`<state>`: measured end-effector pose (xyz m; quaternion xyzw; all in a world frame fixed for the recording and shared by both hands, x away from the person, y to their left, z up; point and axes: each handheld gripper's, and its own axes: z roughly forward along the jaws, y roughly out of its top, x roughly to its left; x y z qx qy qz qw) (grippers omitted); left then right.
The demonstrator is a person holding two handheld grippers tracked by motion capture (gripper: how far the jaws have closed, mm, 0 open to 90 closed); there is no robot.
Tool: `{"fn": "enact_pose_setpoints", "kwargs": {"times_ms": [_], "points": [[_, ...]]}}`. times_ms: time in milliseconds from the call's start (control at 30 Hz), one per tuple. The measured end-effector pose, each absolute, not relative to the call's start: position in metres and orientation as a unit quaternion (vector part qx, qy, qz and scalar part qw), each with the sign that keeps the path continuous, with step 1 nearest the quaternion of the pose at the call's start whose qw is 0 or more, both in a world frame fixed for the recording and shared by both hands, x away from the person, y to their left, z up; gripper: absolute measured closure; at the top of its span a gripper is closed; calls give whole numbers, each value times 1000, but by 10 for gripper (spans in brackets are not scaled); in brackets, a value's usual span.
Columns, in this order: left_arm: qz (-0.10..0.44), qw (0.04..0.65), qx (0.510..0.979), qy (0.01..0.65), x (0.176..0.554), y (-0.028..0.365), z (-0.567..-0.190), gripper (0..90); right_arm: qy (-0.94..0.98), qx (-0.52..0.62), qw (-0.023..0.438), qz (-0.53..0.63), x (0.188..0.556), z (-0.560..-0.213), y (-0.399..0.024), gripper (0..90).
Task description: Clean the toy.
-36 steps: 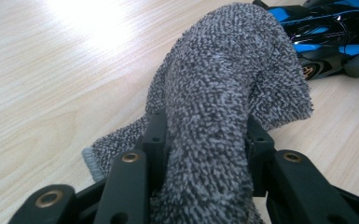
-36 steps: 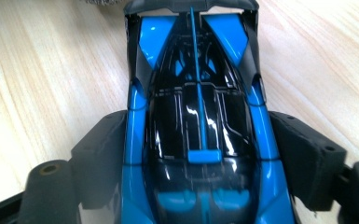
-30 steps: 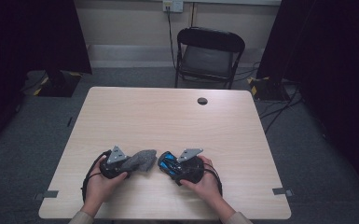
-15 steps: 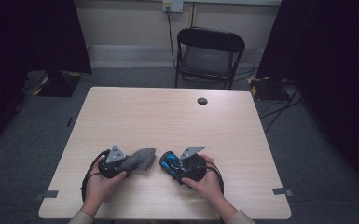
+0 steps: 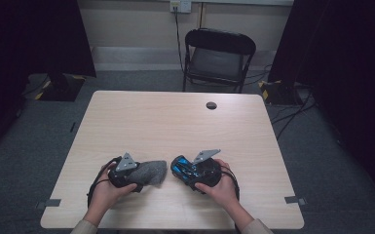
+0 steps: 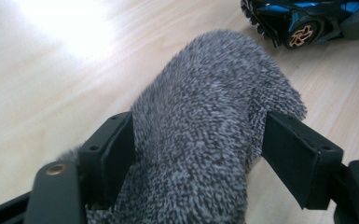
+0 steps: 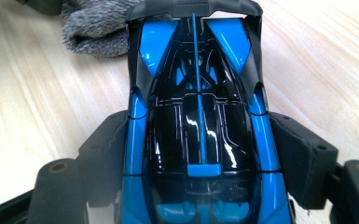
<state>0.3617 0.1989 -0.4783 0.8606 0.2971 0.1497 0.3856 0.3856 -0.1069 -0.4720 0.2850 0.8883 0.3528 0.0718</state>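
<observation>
Resting low near the bottom edge of the high view, two hands work side by side on a pale wooden counter (image 5: 175,122). The left hand (image 5: 108,190) comes in from the lower left with its forearm angled up and inward, fingers wrapped around the left gripper (image 5: 143,174), which points toward the centre of the frame. That gripper is clamped on a grey fuzzy cloth (image 5: 150,171); in the left gripper view the cloth (image 6: 205,126) bulges up between the two black jaws, the left jaw pressed into it and the right jaw touching its edge.

The right hand (image 5: 220,187) enters from the lower right, forearm slanting up and inward, palm over the right gripper (image 5: 187,170), which points left toward the cloth. That gripper is closed on a blue and black toy car (image 5: 184,168). In the right gripper view the toy car (image 7: 198,116) lies lengthwise between the jaws, both jaws against its sides, its far end just beside the cloth (image 7: 93,28) at the upper left.

Beyond the counter, at the top of the high view, stands a black folding chair (image 5: 218,56). A small dark round spot (image 5: 211,105) marks the counter's far side.
</observation>
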Motion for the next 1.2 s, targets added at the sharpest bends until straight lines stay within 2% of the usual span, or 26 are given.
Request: {"fn": "enact_pose_setpoints", "kwargs": {"times_ms": [167, 267, 300, 367, 400, 500, 567, 733, 1000, 1200], "points": [[133, 364, 881, 269, 365, 185, -488, 167, 886, 289, 70, 357, 387, -467, -111, 262], [135, 363, 884, 262, 367, 180, -494, 172, 884, 289, 70, 361, 387, -463, -113, 263], [142, 366, 882, 260, 367, 181, -493, 243, 884, 289, 70, 362, 386, -461, -113, 262], [151, 360, 883, 259, 367, 180, -489, 497, 883, 287, 70, 364, 385, -459, -114, 263], [149, 357, 882, 268, 367, 180, -487, 577, 883, 287, 71, 365, 385, -458, -114, 263], [137, 390, 859, 303, 369, 183, -480, 673, 882, 285, 69, 369, 384, -454, -117, 263], [147, 420, 833, 328, 372, 185, -468, 682, 882, 283, 69, 369, 383, -452, -118, 263], [180, 406, 829, 339, 389, 181, -448, 679, 885, 271, 66, 374, 379, -444, -116, 262], [149, 411, 845, 307, 398, 148, -452, 677, 882, 256, 65, 390, 376, -430, -107, 263], [151, 409, 854, 285, 393, 138, -449, 678, 879, 265, 70, 391, 380, -426, -109, 263]]}}
